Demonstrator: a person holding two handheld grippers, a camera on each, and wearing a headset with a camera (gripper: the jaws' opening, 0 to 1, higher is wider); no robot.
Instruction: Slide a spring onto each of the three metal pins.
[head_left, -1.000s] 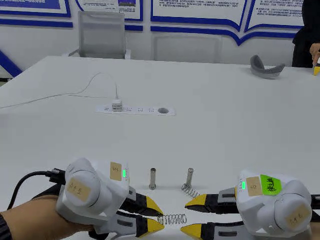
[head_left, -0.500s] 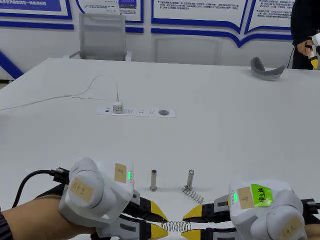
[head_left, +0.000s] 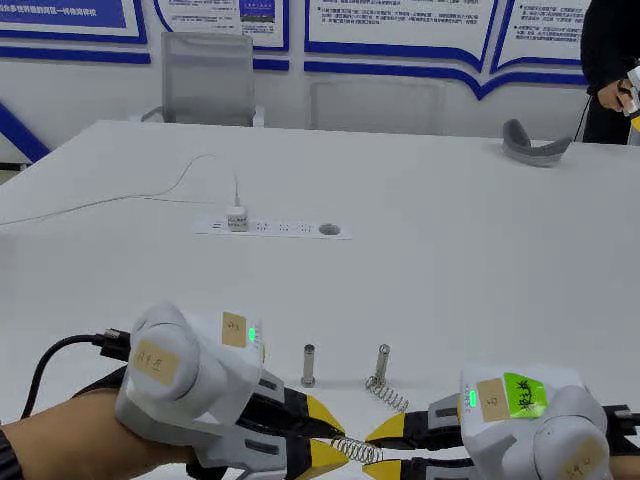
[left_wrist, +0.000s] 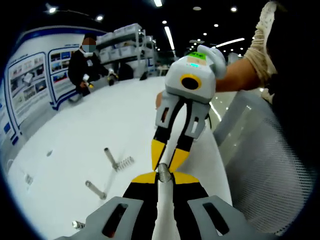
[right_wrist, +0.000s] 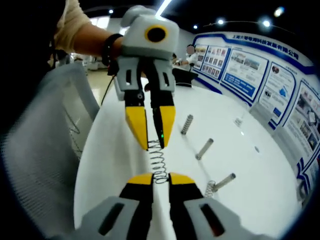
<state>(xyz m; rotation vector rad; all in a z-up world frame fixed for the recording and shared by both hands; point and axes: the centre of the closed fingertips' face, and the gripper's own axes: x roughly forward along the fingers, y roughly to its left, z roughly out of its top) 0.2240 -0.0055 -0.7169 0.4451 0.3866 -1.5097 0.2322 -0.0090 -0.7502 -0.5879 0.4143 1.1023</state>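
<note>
- Spring (head_left: 356, 451) was held stretched between the two grippers, at the near edge of the table (head_left: 450, 250).
- Left gripper (head_left: 334, 446) jaws were pressed together on one end.
- Right gripper (head_left: 374, 449) jaws pinched the other end.
- Bare pin (head_left: 308, 365) and second pin (head_left: 381, 362) stood upright just beyond; loose spring (head_left: 388, 392) lay at the second pin's base.

The left gripper (head_left: 338, 445) and right gripper (head_left: 376, 450) meet tip to tip, and the held spring (head_left: 356, 450) bars the narrow gap between them. Just beyond the tips stand the first pin (head_left: 308, 365) and second pin (head_left: 381, 362), with a lane between them. A loose spring (head_left: 388, 393) crowds the second pin's foot. Farther ahead the table (head_left: 450, 280) lies open up to the power strip (head_left: 275, 228).
</note>
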